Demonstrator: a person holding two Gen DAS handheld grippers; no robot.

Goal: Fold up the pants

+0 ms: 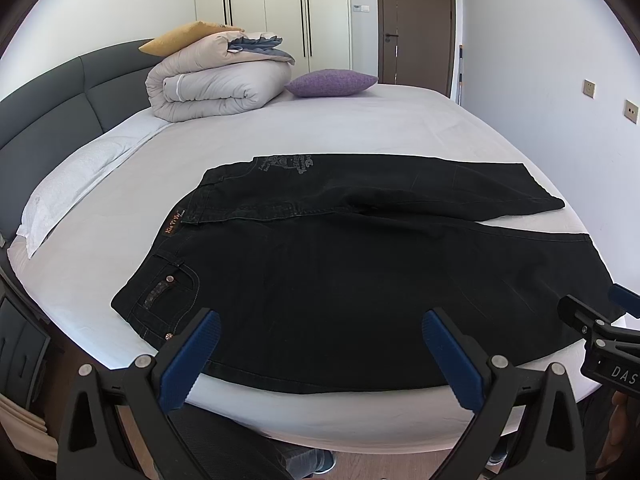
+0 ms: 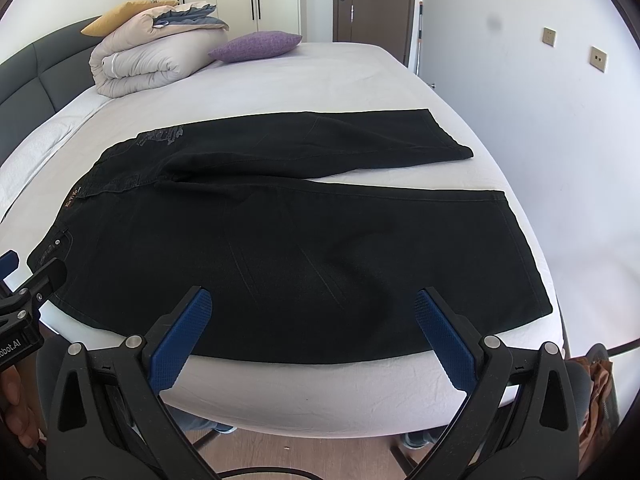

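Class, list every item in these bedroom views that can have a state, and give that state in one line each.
black pants: spread flat on the bed, unfolded, legs apart
left gripper: open, empty
right gripper: open, empty
duvet: folded, rolled up by the headboard
purple cushion: lying flat beside the duvet
door: closed
wardrobe doors: closed

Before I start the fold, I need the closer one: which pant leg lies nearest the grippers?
The near leg, along the bed's front edge beneath both open grippers. The far leg lies beyond it, toward the cushions.
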